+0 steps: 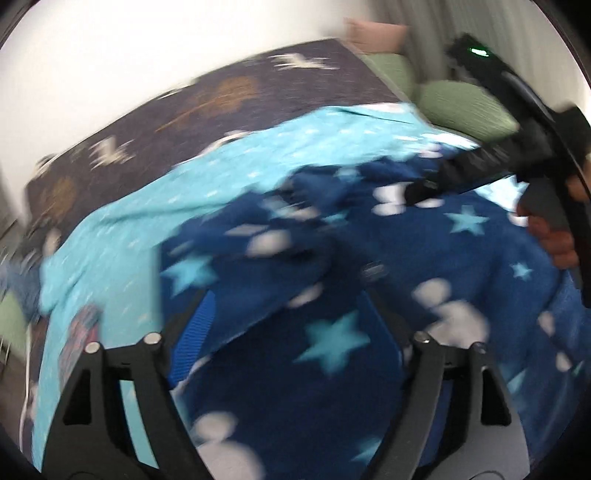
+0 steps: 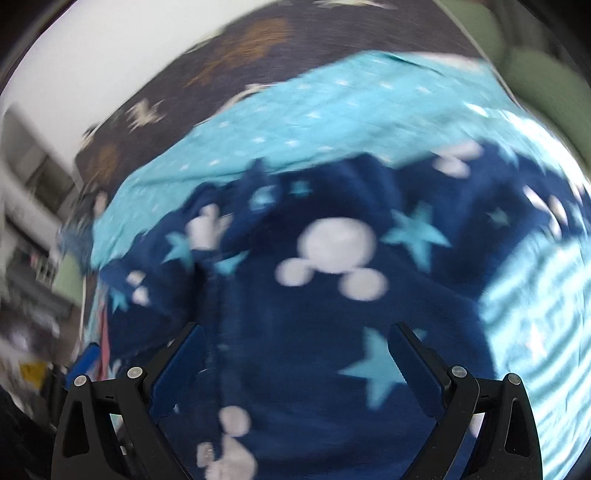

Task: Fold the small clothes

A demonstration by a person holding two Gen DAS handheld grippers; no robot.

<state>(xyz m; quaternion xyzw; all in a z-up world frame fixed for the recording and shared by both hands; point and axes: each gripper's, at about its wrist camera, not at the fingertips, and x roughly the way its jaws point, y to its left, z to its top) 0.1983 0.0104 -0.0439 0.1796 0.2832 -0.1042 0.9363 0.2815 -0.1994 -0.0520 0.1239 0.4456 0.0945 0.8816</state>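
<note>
Jaws apart on both, left gripper (image 1: 291,332) and right gripper (image 2: 295,362) angled down over navy fleece garment (image 2: 332,295).

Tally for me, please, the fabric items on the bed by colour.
Dark navy fleece garment with stars: 1
Light turquoise blanket with white specks: 1
Green pillows: 2
Pink pillow: 1
Total: 5

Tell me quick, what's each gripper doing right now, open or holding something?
Left gripper: open, over the navy star fleece garment, gripping nothing.
Right gripper: open, above the same garment, gripping nothing.
</note>
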